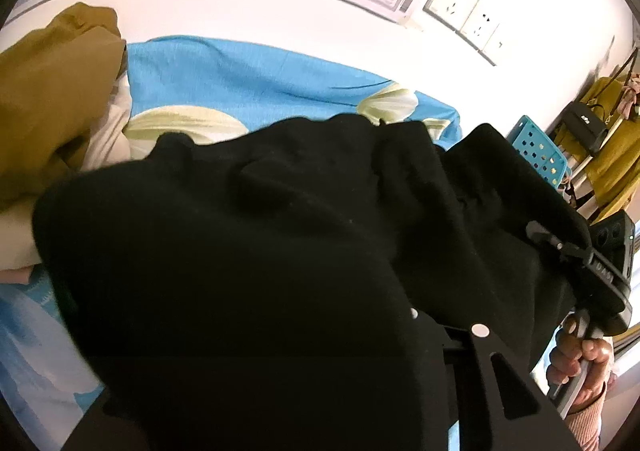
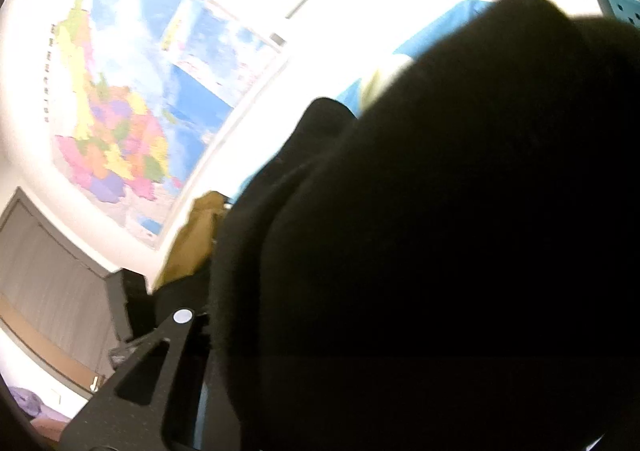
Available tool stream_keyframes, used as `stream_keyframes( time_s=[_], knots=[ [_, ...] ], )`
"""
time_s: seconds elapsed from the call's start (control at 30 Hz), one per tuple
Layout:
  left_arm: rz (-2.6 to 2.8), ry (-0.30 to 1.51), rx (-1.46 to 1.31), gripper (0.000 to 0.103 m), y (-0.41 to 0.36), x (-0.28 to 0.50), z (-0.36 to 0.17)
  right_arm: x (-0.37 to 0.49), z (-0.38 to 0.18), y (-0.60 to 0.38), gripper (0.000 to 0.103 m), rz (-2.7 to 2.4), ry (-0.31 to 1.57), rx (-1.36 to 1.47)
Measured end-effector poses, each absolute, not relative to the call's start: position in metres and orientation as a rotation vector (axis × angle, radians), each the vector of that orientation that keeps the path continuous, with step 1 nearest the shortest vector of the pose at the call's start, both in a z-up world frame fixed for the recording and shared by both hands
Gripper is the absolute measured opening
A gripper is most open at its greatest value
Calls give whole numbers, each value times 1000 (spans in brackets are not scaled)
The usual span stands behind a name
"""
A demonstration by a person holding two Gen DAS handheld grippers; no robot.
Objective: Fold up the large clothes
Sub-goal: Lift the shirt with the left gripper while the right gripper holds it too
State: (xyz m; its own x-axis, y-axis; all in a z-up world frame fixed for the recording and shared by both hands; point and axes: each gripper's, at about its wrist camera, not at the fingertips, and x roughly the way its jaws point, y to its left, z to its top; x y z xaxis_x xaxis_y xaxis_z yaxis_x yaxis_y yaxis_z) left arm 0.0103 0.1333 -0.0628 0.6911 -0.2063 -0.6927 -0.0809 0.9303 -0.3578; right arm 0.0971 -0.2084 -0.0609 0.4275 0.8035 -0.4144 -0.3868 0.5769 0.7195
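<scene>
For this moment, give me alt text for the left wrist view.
A black garment fills the frame, draped over the left gripper. Behind it lie a blue sheet and a mustard garment; the right gripper is at the right edge.

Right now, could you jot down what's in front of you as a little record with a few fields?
main item: black garment, bunched and draped over both grippers
surface: blue sheet with pale yellow shapes
beside it: mustard-brown garment, at the left in the left wrist view
wall: coloured map; white sockets
right gripper: seen from the left wrist view, held by a hand
gripper openings: hidden by fabric
</scene>
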Motion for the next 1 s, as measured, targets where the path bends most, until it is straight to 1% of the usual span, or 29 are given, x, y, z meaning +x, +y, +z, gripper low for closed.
stream_keyframes(
  time_s=[0.2, 0.53, 0.63, 0.87, 1.0],
  knots=[
    [-89, 771, -355, 29, 133, 5, -38, 91, -32, -209, 21, 844, 782, 566],
    [-134, 674, -324, 28, 144, -10, 18, 93, 23, -195, 20, 960, 657, 551],
    [-130, 635, -307, 28, 150, -16, 37, 97, 31, -169, 20, 991, 625, 545],
    [-95, 551, -272, 28, 169, -31, 75, 103, 55, -149, 20, 1059, 557, 545],
    [-58, 511, -256, 28, 182, -36, 92, 98, 56, -153, 20, 1099, 529, 537]
  ],
)
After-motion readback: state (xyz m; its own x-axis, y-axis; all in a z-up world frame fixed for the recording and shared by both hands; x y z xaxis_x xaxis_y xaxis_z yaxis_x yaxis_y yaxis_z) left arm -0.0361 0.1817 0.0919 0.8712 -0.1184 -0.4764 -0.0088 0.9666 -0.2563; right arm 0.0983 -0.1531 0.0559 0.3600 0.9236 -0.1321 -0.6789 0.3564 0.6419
